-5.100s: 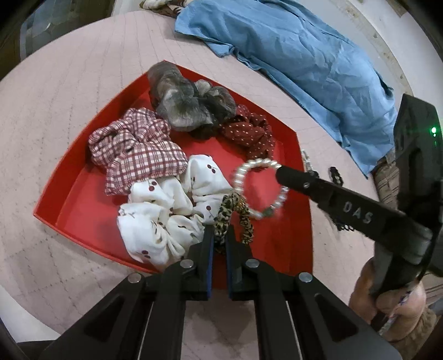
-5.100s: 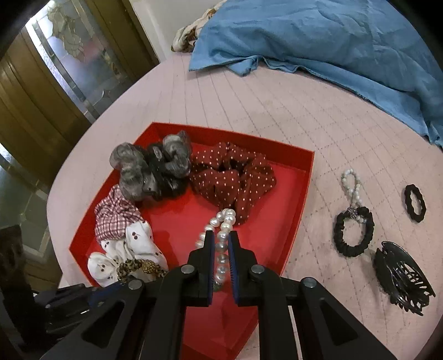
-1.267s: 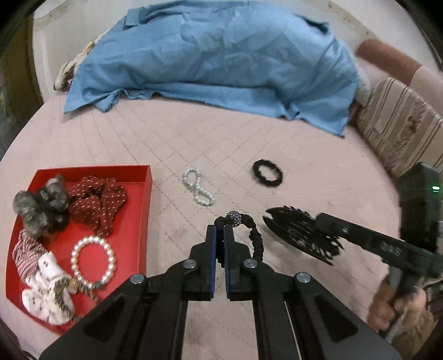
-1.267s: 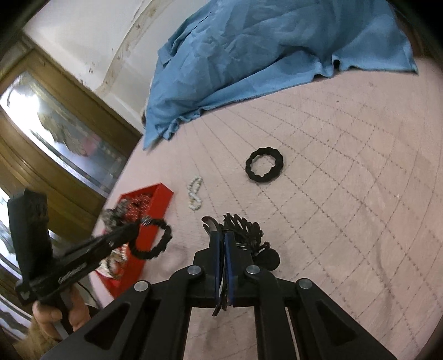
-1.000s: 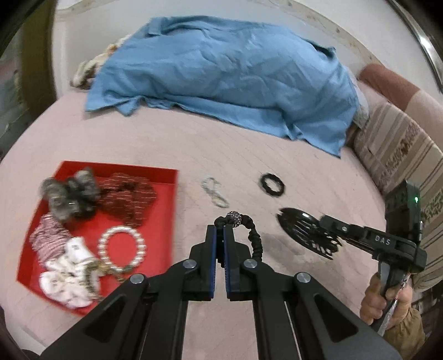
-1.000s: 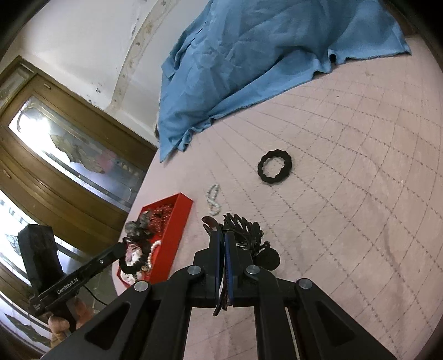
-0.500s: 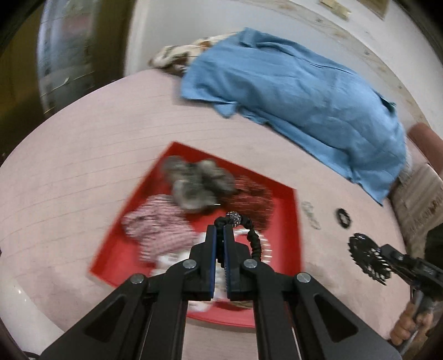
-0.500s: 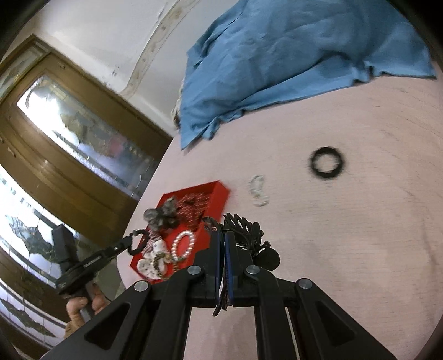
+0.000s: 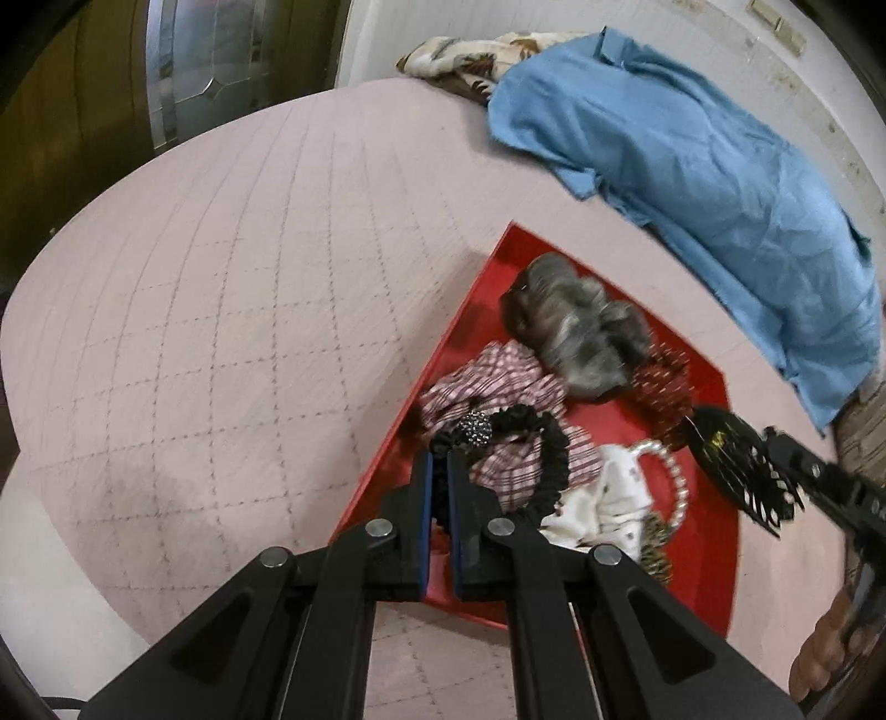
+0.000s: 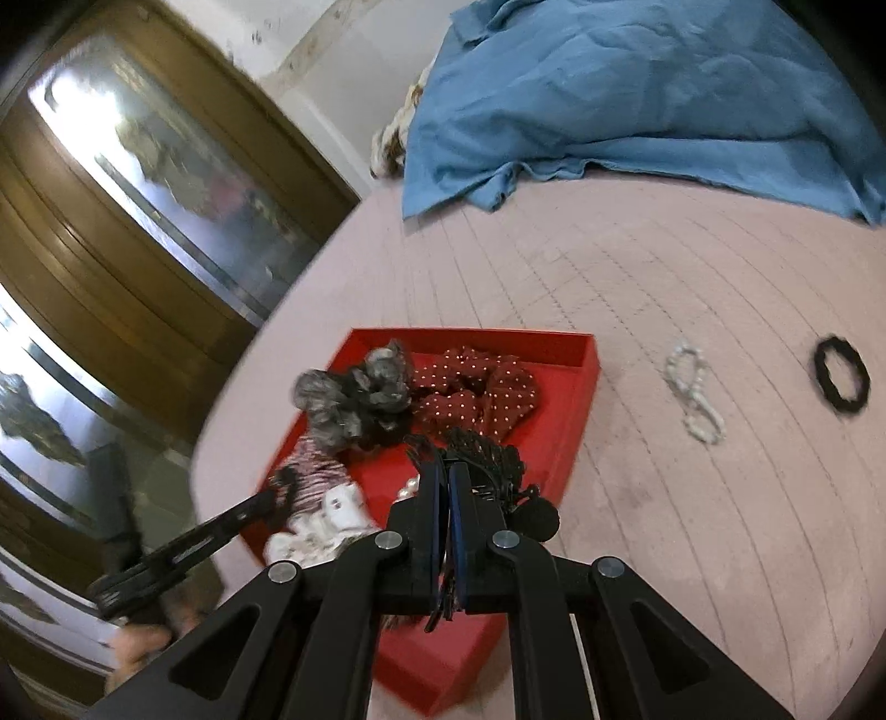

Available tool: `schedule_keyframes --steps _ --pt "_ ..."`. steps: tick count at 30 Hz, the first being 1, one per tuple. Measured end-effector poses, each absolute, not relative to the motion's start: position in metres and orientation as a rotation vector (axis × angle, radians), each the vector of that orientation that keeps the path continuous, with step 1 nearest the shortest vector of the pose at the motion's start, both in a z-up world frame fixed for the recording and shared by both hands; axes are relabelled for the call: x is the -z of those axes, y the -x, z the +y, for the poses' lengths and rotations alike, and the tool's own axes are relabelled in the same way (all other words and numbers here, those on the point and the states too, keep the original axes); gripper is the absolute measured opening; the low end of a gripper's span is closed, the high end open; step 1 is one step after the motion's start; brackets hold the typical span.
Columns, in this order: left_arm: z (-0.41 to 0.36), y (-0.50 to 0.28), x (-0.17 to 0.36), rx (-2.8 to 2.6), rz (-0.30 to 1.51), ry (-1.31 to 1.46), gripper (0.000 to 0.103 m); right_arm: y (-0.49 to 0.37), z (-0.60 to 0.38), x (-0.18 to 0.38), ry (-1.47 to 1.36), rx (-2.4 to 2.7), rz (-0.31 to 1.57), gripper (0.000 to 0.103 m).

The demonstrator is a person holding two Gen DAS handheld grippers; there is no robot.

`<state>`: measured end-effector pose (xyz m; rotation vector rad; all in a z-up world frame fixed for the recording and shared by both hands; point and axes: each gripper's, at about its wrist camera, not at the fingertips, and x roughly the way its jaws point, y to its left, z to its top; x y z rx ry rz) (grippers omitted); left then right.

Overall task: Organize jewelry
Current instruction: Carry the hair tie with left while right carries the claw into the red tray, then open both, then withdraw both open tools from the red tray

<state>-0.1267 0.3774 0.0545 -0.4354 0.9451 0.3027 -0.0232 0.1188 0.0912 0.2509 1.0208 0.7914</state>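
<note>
- Pink quilted fabric, stitched in a diamond grid, covers the bed (image 9: 232, 310) that carries everything; a crumpled blue cloth (image 9: 709, 160) lies along its far edge, with a patterned fabric (image 9: 470, 55) bunched beside it.
- A wooden door with glass panels (image 10: 127, 183) stands next to the bed, and a pale wall (image 9: 720, 33) rises behind the cloth.
- A red tray (image 9: 714, 543) sits on the bed holding a grey scrunchie (image 9: 576, 327), a dotted red one (image 10: 476, 393), a checked one (image 9: 493, 387), a white one (image 9: 609, 498) and a pearl bracelet (image 9: 673, 476).
- The left gripper (image 9: 437, 471) is clenched on a black hair tie (image 9: 548, 443) with a beaded ball, held above the tray's near-left edge.
- The right gripper (image 10: 443, 482) is clamped on a black claw clip (image 10: 493, 459), also over the tray.
- On the bare quilt to the tray's right lie a small bead bracelet (image 10: 692, 393) and, farther off, a black ring-shaped tie (image 10: 841, 376).
</note>
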Motion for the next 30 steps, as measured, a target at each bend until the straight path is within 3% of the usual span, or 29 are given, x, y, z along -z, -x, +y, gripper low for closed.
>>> schedule_keyframes --steps 7,10,11,12,13,15,19,22,30 --pt "0.368 0.129 -0.061 -0.281 0.91 0.391 0.006 0.016 0.157 -0.079 -0.098 -0.737 1.018 0.005" --pt "0.369 0.133 -0.064 -0.269 0.888 0.402 0.016 0.017 0.164 -0.08 -0.033 -0.704 0.998 0.006" --pt "0.369 0.136 -0.066 -0.267 0.878 0.406 0.026 0.017 0.164 -0.081 -0.019 -0.69 0.998 0.008" --pt "0.368 0.138 -0.067 -0.265 0.868 0.406 0.034 0.017 0.163 -0.082 -0.014 -0.681 1.002 0.016" --pt "0.367 0.14 -0.068 -0.261 0.855 0.404 0.036 0.019 0.158 -0.086 -0.019 -0.673 1.005 0.029" --pt "0.364 0.142 -0.072 -0.252 0.832 0.391 0.04 0.025 0.146 -0.1 -0.037 -0.662 0.979 0.045" --pt "0.353 0.141 -0.078 -0.234 0.791 0.359 0.044 0.058 0.097 -0.136 -0.036 -0.623 0.875 0.062" --pt "0.339 0.144 -0.084 -0.237 0.748 0.321 0.051 0.086 0.048 -0.148 -0.015 -0.541 0.805 0.069" --pt "0.277 0.152 -0.099 -0.234 0.716 0.15 0.052 0.152 -0.093 -0.138 -0.083 -0.315 0.755 0.07"
